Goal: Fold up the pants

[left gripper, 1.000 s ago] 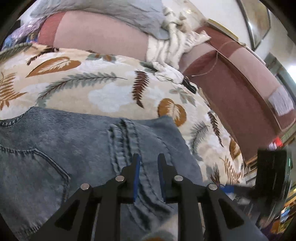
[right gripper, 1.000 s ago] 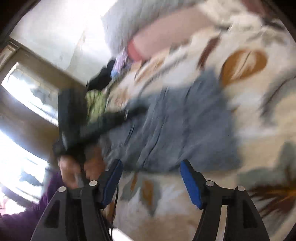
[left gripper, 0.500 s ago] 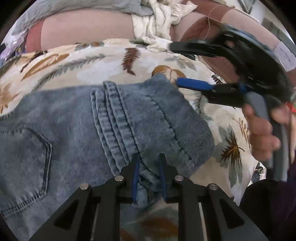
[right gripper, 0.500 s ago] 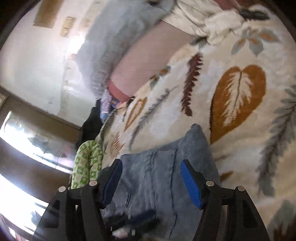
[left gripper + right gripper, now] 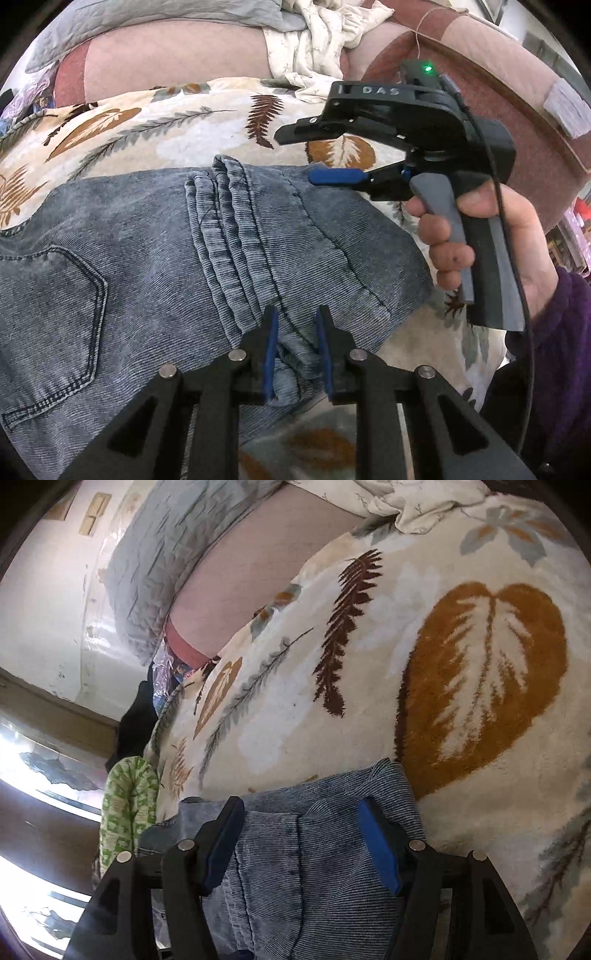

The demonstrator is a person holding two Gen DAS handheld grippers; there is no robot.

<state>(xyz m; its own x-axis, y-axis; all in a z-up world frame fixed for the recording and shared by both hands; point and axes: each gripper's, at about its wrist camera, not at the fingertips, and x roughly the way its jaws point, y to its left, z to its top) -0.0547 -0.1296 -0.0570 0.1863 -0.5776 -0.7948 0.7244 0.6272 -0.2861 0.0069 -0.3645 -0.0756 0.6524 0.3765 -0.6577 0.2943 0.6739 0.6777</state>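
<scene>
While your left tongs [image 5: 295,354] pinch the blue denim pants' [image 5: 147,236] near hem on the leaf-print blanket [image 5: 147,122], your spread right tongs [image 5: 306,845] straddle the far corner; close, then fold.

Left wrist view close over jeans [image 5: 155,236], right wrist view nearer, both sharing leaf-print blanket [image 5: 369,709]

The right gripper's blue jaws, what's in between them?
Only the jeans: the right gripper is open with the denim's far edge in the gap. The right wrist view shows it.
</scene>
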